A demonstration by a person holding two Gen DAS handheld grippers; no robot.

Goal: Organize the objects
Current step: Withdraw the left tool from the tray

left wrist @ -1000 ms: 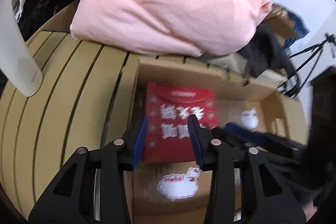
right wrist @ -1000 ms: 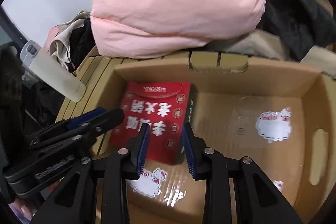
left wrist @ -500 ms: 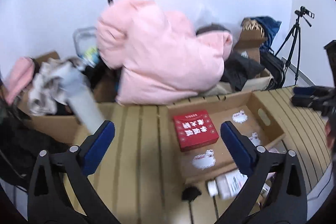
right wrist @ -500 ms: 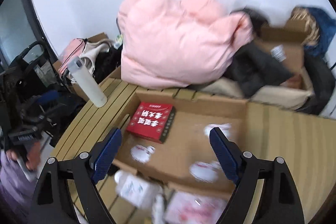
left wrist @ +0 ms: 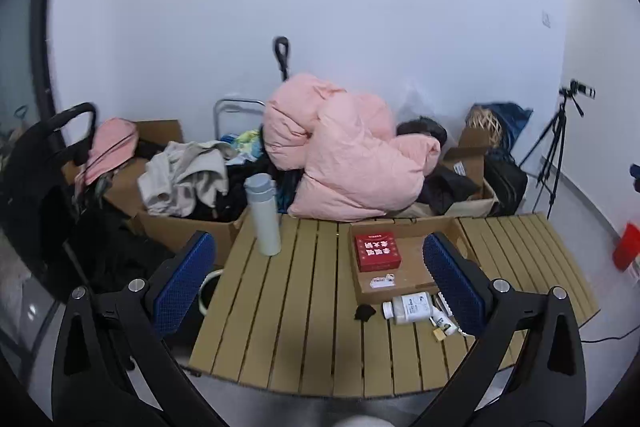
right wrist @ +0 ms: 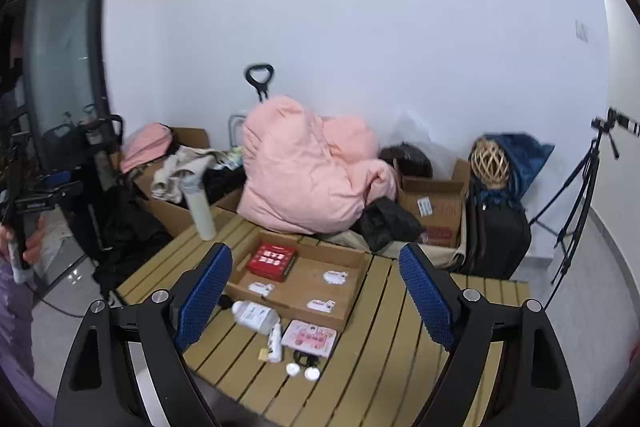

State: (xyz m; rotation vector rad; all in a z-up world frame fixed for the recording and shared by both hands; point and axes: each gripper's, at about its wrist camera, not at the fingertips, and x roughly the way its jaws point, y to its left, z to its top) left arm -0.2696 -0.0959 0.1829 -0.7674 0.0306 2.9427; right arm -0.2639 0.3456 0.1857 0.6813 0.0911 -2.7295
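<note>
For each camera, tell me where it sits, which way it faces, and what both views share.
Left wrist: behind the open left gripper, raised, facing the slatted table and wall.
Right wrist: behind the open right gripper, facing the same table from farther right; the person's left hand shows at the left edge.
Shared: red box inside the cardboard tray, pink duvet, white bottle.

A cluttered spare room in a home: a rumpled pink duvet (left wrist: 344, 159) heaped against the bare white wall (left wrist: 320, 7), open cardboard boxes of clothes (left wrist: 188, 183) at far left, a black camera tripod (right wrist: 576, 195) at right
</note>
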